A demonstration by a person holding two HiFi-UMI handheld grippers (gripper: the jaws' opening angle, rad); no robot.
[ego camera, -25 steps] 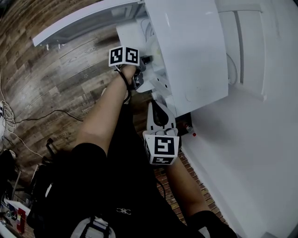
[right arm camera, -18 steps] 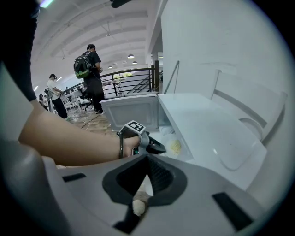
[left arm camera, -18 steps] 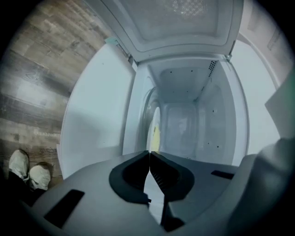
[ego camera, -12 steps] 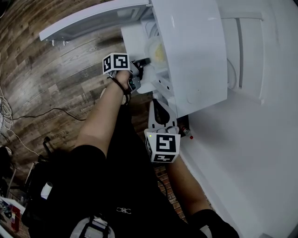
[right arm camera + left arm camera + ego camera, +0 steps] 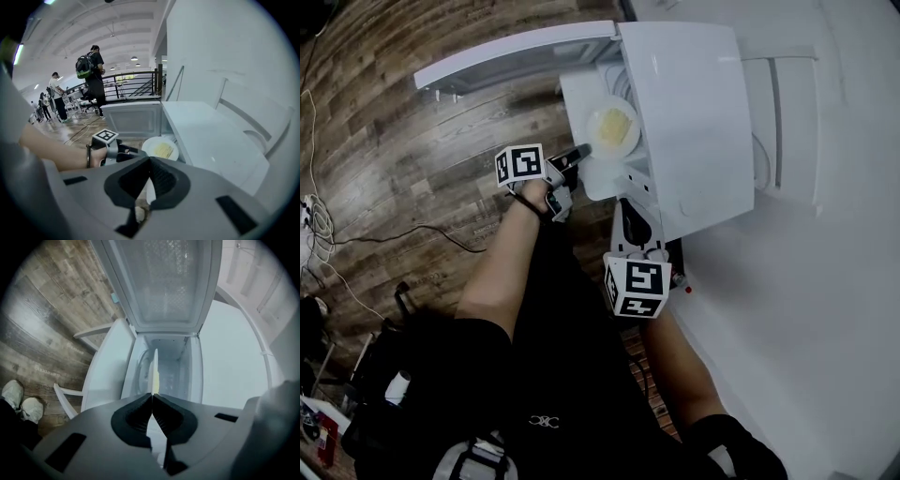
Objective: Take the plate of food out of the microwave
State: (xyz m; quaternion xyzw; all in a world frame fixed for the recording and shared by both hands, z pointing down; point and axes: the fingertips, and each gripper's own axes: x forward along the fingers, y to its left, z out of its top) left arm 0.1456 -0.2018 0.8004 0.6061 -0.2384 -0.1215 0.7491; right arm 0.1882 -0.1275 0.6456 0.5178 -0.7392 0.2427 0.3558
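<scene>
The white microwave (image 5: pixel 689 112) stands with its door (image 5: pixel 520 56) swung wide open. A white plate (image 5: pixel 612 129) with yellow food sits at the mouth of the cavity, mostly clear of the top panel. My left gripper (image 5: pixel 579 152) is shut on the plate's near rim; in the left gripper view the plate (image 5: pixel 155 371) shows edge-on, pinched between the pads of the left gripper (image 5: pixel 152 395), with the cavity (image 5: pixel 176 364) behind. My right gripper (image 5: pixel 635 217) hangs shut and empty below the microwave's front corner. From the right gripper (image 5: pixel 150 160) the plate (image 5: pixel 161 149) lies just ahead.
The open door (image 5: pixel 161 282) juts out over the wood floor (image 5: pixel 384 141). Cables (image 5: pixel 356 239) trail across the floor at the left. A white counter and wall (image 5: pixel 806 281) fill the right side. Several people (image 5: pixel 93 75) stand far off by a railing.
The left gripper has closed on the plate's rim and drawn back from the cavity. More of the plate and its food now shows outside the microwave. The right gripper has barely moved.
</scene>
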